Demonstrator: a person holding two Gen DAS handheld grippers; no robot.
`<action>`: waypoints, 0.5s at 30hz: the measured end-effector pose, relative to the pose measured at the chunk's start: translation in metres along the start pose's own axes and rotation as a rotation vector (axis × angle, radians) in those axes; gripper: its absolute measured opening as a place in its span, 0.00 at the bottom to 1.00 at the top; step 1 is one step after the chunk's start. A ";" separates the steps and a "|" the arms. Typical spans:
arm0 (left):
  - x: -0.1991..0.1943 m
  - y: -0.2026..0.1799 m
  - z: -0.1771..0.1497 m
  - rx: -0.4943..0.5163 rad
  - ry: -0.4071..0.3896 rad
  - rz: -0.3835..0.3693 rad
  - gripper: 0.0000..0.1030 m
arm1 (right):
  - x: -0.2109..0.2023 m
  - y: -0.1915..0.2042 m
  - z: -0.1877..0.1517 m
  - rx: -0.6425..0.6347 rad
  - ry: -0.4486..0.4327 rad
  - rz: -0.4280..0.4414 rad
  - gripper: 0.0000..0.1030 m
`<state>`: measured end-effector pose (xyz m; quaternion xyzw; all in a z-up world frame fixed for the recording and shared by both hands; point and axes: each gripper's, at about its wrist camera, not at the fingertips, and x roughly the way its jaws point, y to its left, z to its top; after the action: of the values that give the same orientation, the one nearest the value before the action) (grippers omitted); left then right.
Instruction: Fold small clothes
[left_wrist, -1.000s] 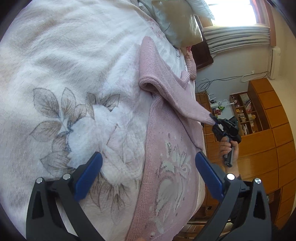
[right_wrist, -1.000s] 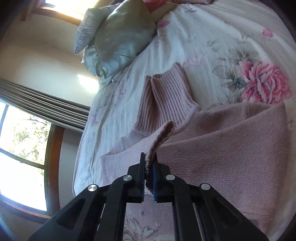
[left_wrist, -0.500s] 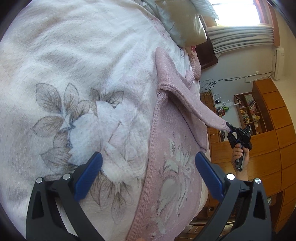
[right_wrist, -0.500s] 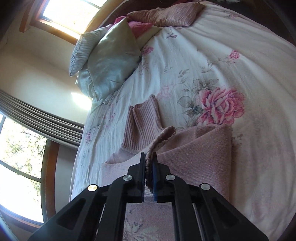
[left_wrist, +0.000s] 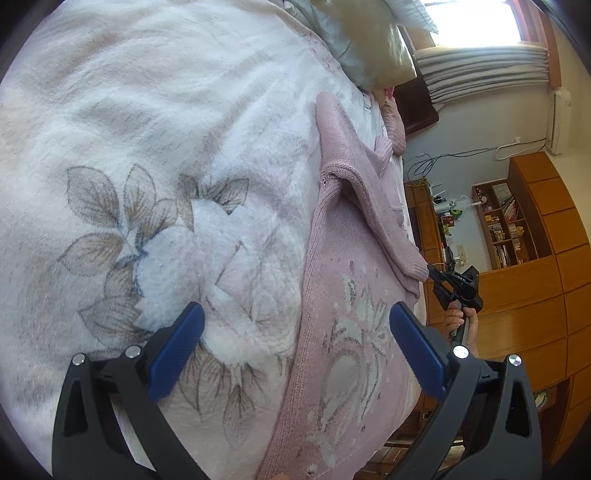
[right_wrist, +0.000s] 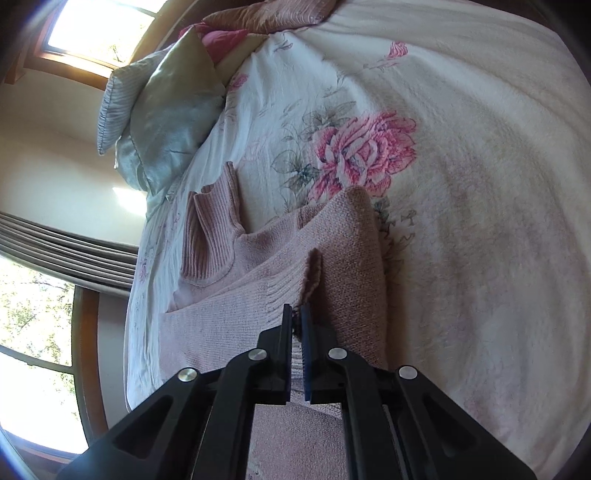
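Lying flat on the bed is a dusty-pink knitted sweater with a chunky ribbed turtleneck collar and a pale floral pattern woven into the front panel. One sleeve is pulled across the body, and its ribbed cuff is pinched tight between the two closed fingers of the right gripper. In the left wrist view you can see that same gripper out past the mattress edge with a hand wrapped round its handle.

The left gripper has its blue-padded fingers spread wide apart, holding nothing, one side over the bedspread and the other over the sweater's front panel. Can't tell from here whether it touches the fabric.

Surface is a fluffy cream bedspread printed with big pink roses and grey-brown leaves. Satin pale-green pillows are stacked at the head end, next to something reddish-pink. Room-wise: grey pleated curtains under a bright window, orange-brown wooden cabinets with a cluttered open bookshelf, and cables running along the wall.
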<state>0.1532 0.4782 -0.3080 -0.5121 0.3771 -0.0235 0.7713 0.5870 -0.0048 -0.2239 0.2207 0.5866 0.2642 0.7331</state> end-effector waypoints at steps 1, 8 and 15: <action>0.000 0.000 0.000 -0.002 -0.001 0.002 0.97 | 0.005 0.001 -0.002 -0.014 0.015 -0.024 0.08; 0.001 -0.001 -0.001 -0.005 -0.001 0.003 0.97 | 0.016 0.006 -0.009 -0.041 0.038 -0.118 0.28; 0.001 0.000 0.000 -0.008 0.001 0.004 0.97 | 0.008 0.021 -0.007 -0.096 0.000 -0.142 0.05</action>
<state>0.1537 0.4778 -0.3083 -0.5144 0.3788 -0.0207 0.7691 0.5786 0.0166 -0.2185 0.1430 0.5874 0.2394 0.7598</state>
